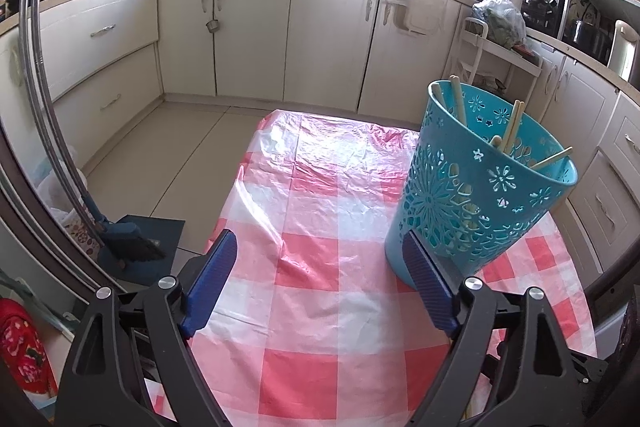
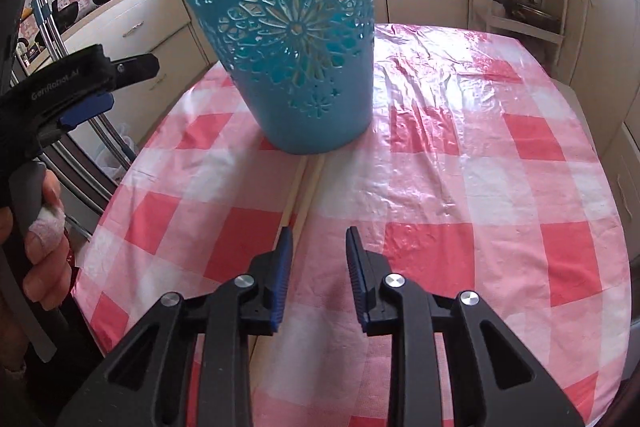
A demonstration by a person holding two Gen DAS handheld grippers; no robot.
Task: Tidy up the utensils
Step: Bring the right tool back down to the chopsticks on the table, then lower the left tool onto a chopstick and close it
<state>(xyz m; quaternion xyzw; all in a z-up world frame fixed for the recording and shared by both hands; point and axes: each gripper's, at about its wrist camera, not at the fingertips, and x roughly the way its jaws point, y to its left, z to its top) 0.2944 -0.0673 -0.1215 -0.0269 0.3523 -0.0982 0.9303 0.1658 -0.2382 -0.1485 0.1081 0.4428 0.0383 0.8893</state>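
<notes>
Perforated turquoise plastic basket (image 2: 296,51) on glossy checked tablecloth (image 2: 460,155)

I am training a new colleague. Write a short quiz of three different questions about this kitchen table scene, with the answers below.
1. True or false: the left gripper is closed on the blue perforated plastic basket.
2. Multiple choice: where do the two loose pale wooden chopsticks lie? A) on the floor B) on the red-and-white checked tablecloth, in front of the basket, ahead of the right gripper C) on the counter
3. Fill in: the wooden utensils already stored stand inside the ____.

Key: 1 false, it is open and holds nothing; 2 B; 3 basket.
</notes>
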